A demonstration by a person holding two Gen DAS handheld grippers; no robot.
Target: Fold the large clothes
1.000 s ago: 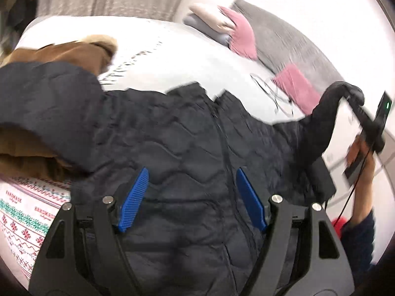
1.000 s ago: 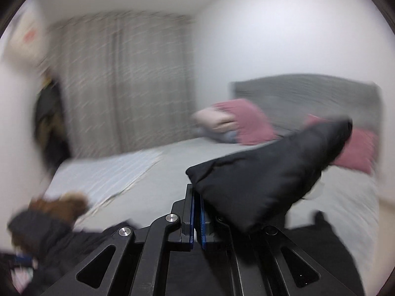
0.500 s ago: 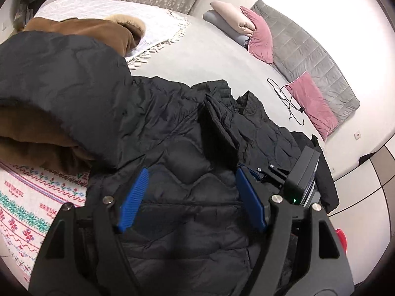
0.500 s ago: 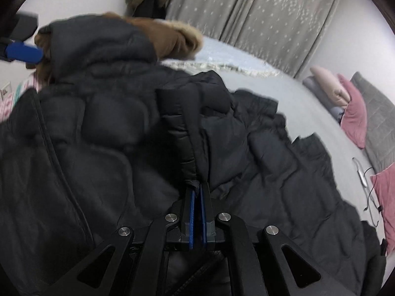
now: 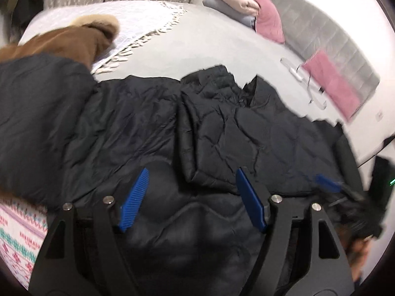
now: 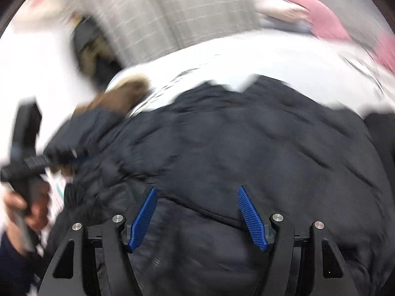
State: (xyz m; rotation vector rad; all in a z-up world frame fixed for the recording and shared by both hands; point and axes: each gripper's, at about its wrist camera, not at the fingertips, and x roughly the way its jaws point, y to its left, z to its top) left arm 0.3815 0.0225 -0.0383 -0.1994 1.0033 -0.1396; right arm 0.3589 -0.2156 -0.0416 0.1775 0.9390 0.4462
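**Hovering tools, jacket spread on the bed**

Lying across the pale bed (image 5: 222,49), a black quilted jacket (image 5: 246,133) has one sleeve folded in over its front. The left tool (image 5: 191,197) hangs above the lower part of the jacket, blue pads set wide with nothing between them. The right tool (image 6: 196,212) is likewise spread wide and empty over the dark fabric. A brown coat (image 5: 74,39) rests at the jacket's far left, and pink pillows (image 5: 267,17) lean near the grey headboard (image 5: 321,29).

Left gripper (image 5: 192,176) and right gripper (image 6: 197,194) (both wide apart)
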